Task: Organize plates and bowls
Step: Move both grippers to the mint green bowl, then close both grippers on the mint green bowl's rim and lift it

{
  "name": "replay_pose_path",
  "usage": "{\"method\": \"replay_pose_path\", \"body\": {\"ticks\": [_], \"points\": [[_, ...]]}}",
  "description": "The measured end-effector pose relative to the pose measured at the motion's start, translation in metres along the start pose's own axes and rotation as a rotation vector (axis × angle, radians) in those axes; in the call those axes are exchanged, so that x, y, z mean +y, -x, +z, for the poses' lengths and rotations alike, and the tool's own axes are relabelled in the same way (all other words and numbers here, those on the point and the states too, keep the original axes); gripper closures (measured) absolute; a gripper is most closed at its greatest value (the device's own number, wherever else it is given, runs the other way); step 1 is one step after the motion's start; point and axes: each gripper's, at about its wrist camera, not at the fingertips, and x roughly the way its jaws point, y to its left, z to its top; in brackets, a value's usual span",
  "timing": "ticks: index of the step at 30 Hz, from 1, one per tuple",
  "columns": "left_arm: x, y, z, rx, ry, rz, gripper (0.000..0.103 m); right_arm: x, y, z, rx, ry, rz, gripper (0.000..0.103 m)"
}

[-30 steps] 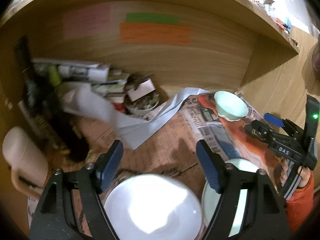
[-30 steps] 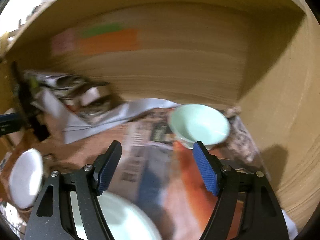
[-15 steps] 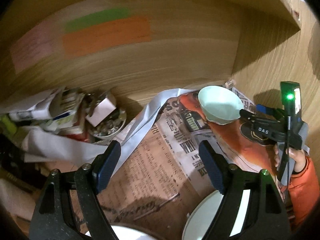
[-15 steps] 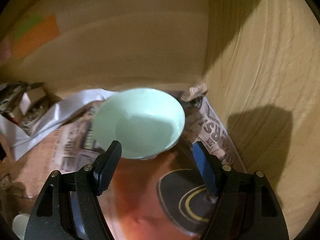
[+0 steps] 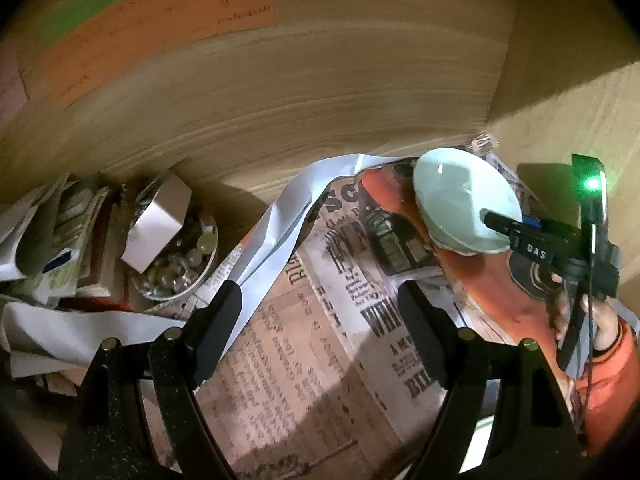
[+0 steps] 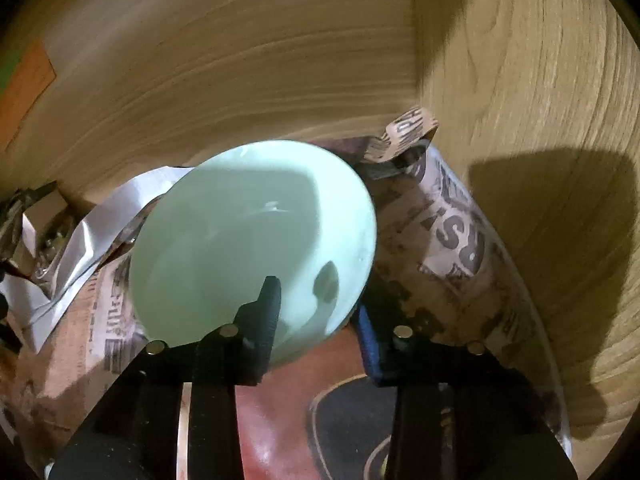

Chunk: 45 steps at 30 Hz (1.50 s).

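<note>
- The right hand-held gripper (image 6: 316,304) is closing on the near rim of the green bowl (image 6: 248,240), one finger inside, one outside.
- That bowl sits on the newspaper (image 5: 320,340) in the shelf's back corner, not yet lifted.
- The left hand-held gripper (image 5: 320,316) hangs spread and empty; sorting looks barely begun.

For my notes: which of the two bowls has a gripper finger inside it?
The empty pale green bowl by the wooden corner; the right gripper is closing over its rim. The cluttered white bowl stands untouched.

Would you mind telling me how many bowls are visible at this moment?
2. A pale green bowl sits on newspaper near the back right corner, its rim between the closing right tool. A cluttered bowl stands to the left. Others may be hidden.
</note>
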Motion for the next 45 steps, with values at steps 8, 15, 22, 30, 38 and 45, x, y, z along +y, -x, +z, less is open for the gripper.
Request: {"method": "replay_pose_path", "body": {"ticks": [8, 15, 22, 30, 38, 45], "points": [[-0.015, -0.027, 0.009, 0.032, -0.034, 0.015, 0.022, 0.024, 0.015, -0.017, 0.029, 0.104, 0.112, 0.079], [-0.018, -0.051, 0.008, 0.074, -0.043, 0.033, 0.023, 0.057, 0.029, -0.037, 0.058, 0.227, 0.204, 0.079], [-0.016, -0.079, 0.003, 0.178, -0.035, 0.007, 0.046, 0.059, 0.009, -0.031, 0.063, 0.251, 0.242, 0.079], [-0.028, -0.086, 0.0, 0.205, -0.079, -0.056, 0.08, 0.062, 0.01, -0.034, 0.06, 0.232, 0.253, 0.079], [-0.037, -0.087, 0.003, 0.207, -0.116, -0.036, 0.086, 0.059, 0.015, -0.033, 0.066, 0.192, 0.266, 0.079], [-0.04, -0.075, 0.001, 0.179, -0.121, -0.021, 0.086, 0.06, 0.029, -0.033, 0.028, 0.169, 0.253, 0.079]]}}
